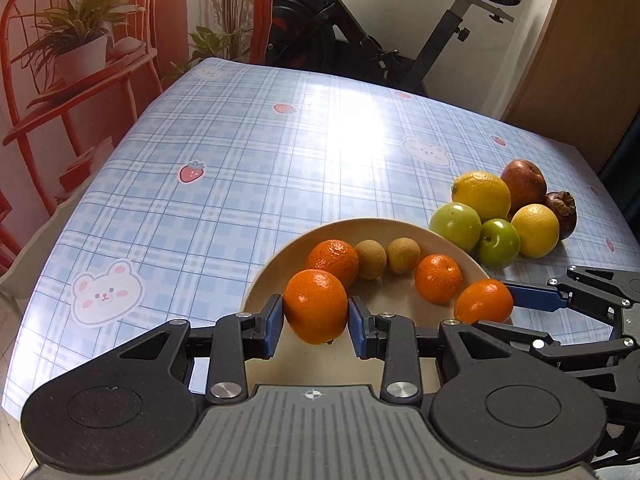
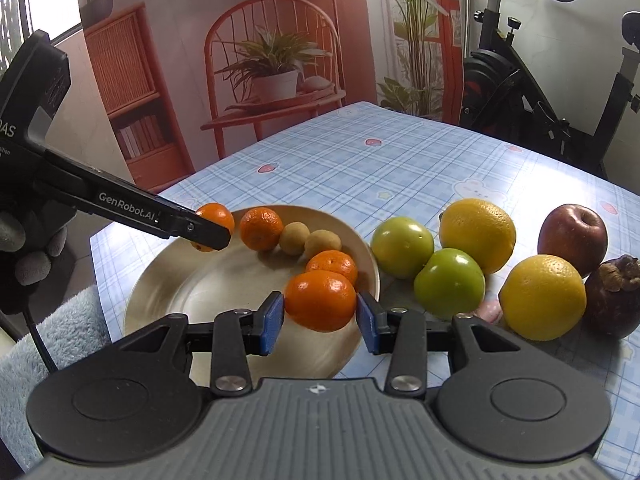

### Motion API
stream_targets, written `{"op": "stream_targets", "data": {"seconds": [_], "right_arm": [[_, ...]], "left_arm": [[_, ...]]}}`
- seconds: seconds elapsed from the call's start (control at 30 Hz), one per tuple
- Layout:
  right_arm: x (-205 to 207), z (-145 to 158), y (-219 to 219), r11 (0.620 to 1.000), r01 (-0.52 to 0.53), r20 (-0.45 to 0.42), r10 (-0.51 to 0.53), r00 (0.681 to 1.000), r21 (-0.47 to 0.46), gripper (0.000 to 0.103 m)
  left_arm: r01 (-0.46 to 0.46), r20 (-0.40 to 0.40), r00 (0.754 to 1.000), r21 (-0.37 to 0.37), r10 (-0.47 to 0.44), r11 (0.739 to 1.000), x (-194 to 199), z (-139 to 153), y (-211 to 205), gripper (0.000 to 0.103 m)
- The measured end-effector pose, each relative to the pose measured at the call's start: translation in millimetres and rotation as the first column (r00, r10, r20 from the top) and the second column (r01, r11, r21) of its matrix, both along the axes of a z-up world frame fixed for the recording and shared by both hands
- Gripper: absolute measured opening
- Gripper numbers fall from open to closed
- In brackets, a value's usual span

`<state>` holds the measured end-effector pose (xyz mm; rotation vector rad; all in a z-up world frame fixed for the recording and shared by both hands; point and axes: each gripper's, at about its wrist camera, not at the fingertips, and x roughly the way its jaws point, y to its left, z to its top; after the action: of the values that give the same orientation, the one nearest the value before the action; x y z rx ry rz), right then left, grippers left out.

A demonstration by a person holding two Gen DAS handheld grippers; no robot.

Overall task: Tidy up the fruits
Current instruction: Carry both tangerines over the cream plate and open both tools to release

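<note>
My left gripper (image 1: 316, 314) is shut on a mandarin (image 1: 315, 304), held over the near left side of a cream plate (image 1: 260, 280). From the right, my right gripper (image 1: 490, 304) comes in, shut on another mandarin (image 1: 482, 300) at the plate's right rim. In the right wrist view that gripper (image 2: 320, 314) clamps its mandarin (image 2: 320, 298) over the plate (image 2: 168, 276), and the left gripper (image 2: 212, 230) holds its fruit (image 2: 214, 214) at the far left rim. Two mandarins (image 2: 262, 228) (image 2: 334, 264) and two longans (image 2: 294, 238) (image 2: 323, 243) lie in the plate.
To the right of the plate, on the blue checked tablecloth (image 2: 400, 160), lie two green apples (image 2: 402, 246) (image 2: 450, 284), two yellow citrus fruits (image 2: 478, 234) (image 2: 542, 296), a red apple (image 2: 572, 238) and a mangosteen (image 2: 616, 296). An exercise bike (image 1: 360, 40) stands behind the table.
</note>
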<state>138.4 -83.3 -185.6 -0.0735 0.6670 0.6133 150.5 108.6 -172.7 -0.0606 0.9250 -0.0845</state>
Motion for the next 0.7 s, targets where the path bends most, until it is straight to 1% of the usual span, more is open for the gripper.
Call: {"op": "stream_targets", "data": {"seconds": [0.1,0.2,0.33,0.7], "right_arm": [[2.6,-2.8,6.6,1.0,-0.01,-0.003,0.01,1.0,-0.022,0.042],[6.5,-4.5,9.7,0.999,-0.013,-0.001,0.013,1.0,-0.04,0.042],[12.4,-6.7,14.8,0.998,-0.021,0.002,0.021,1.0,-0.058,0.042],[28.1,-10.2,18.3,0.997,-0.024,0.015,0.025,1.0,-0.071,0.042]], "left_arm": [[0.018,-0.014,1.0,0.021,-0.018,1.0,2.6,-6.5,-1.3,0.037],[0.015,-0.018,1.0,0.032,-0.014,0.999,4.9,-9.9,-1.3,0.037],[0.001,-0.016,1.0,0.03,-0.001,1.0,9.8,-10.8,2.2,0.037],[-0.012,0.014,1.0,0.046,0.012,0.999,16.9,-13.1,2.1,0.037]]}}
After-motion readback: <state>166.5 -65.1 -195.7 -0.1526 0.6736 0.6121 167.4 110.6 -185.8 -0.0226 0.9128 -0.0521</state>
